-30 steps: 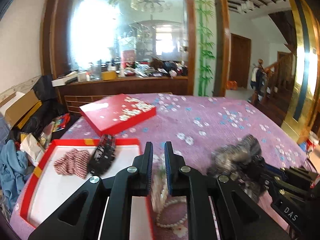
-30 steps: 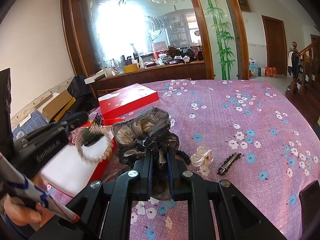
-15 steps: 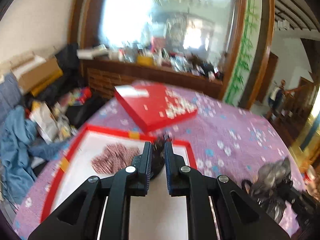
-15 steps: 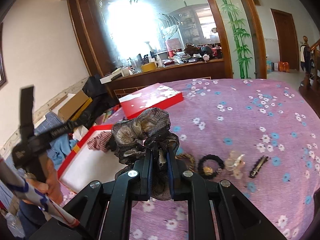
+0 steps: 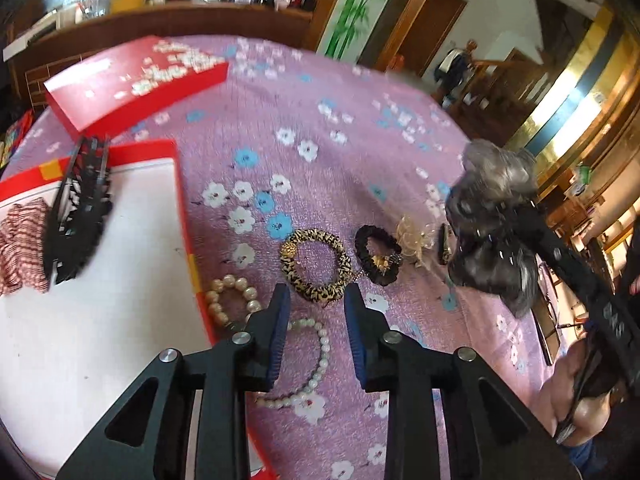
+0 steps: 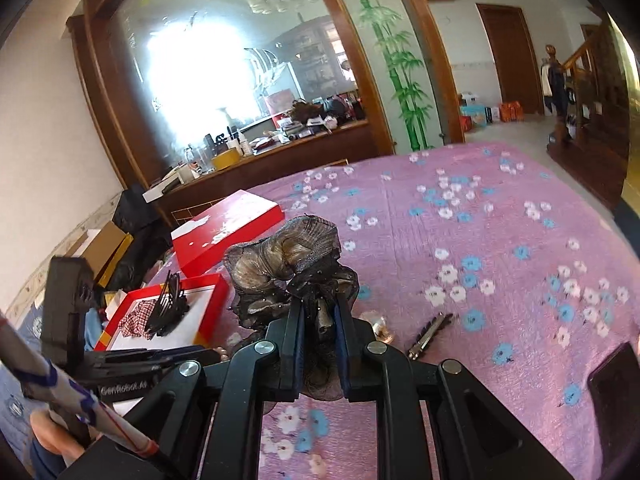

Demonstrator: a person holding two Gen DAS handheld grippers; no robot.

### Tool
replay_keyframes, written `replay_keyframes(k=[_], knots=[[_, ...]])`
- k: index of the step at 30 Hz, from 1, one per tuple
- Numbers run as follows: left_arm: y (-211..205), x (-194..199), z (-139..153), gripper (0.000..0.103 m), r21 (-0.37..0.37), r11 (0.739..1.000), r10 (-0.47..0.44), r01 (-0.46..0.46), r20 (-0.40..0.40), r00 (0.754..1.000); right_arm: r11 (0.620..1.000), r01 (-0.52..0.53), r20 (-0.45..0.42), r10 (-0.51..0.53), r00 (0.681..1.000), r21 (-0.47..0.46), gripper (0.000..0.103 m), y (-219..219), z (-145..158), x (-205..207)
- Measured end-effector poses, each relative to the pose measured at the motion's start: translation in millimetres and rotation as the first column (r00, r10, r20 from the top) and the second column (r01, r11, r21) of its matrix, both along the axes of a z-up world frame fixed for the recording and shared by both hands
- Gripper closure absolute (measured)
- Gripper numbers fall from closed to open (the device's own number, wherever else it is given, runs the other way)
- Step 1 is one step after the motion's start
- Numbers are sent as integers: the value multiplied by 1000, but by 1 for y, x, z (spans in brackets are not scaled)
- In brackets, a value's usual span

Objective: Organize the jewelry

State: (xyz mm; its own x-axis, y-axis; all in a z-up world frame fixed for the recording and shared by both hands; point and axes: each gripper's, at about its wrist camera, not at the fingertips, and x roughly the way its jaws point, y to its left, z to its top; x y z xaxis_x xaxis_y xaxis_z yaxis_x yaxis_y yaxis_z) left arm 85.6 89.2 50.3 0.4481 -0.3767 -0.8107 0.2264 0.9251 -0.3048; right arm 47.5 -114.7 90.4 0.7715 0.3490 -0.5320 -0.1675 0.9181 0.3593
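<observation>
My left gripper is pointed down at the purple floral tablecloth, jaws opening, nothing between the pads, only cloth showing in the gap. At 12 o'clock just past the fingertips lies the leopard-print fabric scrunchie with a gold bead; at 1 o'clock, the black scrunchie with a gold charm, and beyond it a clear plastic claw clip. The white pearl bracelet sits at 9 o'clock beside the left finger, touching the wall of the red open box with white lining. A longer white pearl strand runs under the gripper. Inside the box, 10 o'clock: a black toothed hair comb clip, leaning on the far rim, and a red-and-white striped fabric piece. The red box lid with white blossoms lies at 11 o'clock, apart from the box. My right gripper is clenched on the grey-black ruffled mesh hair bow, held clear above the cloth. A dark metal hair slide lies on the cloth at 2 o'clock of it.
</observation>
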Motion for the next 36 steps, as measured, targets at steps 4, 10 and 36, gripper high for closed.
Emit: replay_keyframes(k=[4,10,36], knots=[[-16,27,-7,77,107,994,16,-13,-30,999,998,-28,8,28,1000,55,88,-9,4,-2],[-35,53,-28,77,218,976,34,-14,-91,995,996,-13,44,9,999,91,88,-21,11,-9],[0,-17,51,98,65,985,128,-160,347,929,997,-73,39,71,997,29,87,3,1,-8]])
